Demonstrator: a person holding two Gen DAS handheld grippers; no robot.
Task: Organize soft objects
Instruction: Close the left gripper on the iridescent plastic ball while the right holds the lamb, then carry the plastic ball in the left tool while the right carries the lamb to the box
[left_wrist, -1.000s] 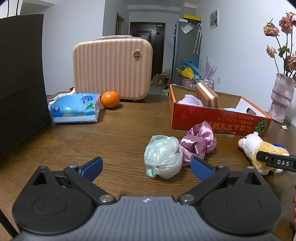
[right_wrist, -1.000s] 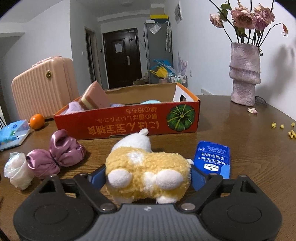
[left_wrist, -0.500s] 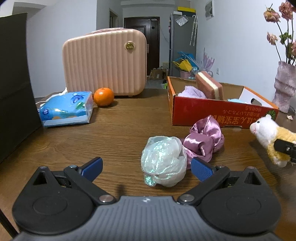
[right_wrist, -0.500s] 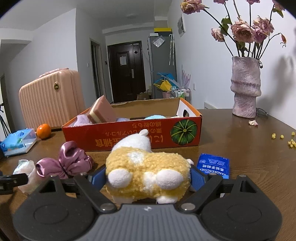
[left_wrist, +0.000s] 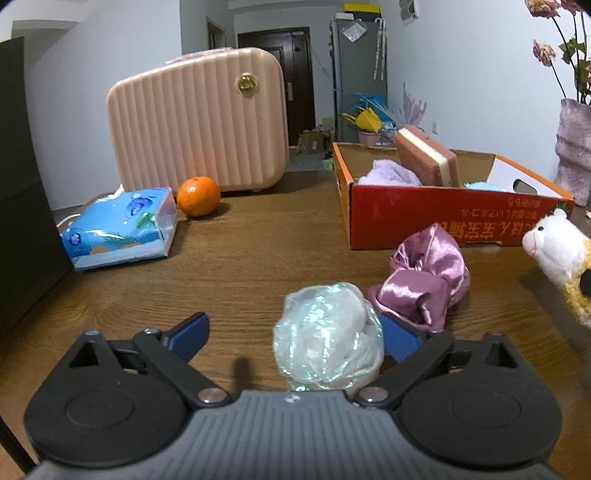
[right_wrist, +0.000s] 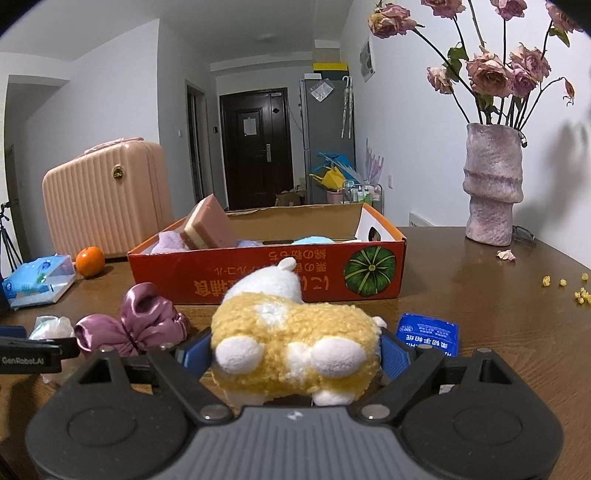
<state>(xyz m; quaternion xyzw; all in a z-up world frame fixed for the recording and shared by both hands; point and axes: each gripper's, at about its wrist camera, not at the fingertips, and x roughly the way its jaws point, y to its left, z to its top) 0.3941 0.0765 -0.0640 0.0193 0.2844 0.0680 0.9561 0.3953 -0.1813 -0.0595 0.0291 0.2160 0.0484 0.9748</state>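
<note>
Right claw (right_wrist: 295, 354) pinching plush sheep (right_wrist: 295, 347) across body, head toward red box (right_wrist: 266, 273) straight ahead; left claw (left_wrist: 291, 339) spread around iridescent scrunchie (left_wrist: 327, 354) on bench (left_wrist: 258, 258), nearer right finger

Both tools are showing the same build: the left tool (left_wrist: 291, 334) and right tool (right_wrist: 295, 350) are wearing blue pads on black linkage arms with silver screws, over ribbed grey housings flanked by round black discs.
</note>
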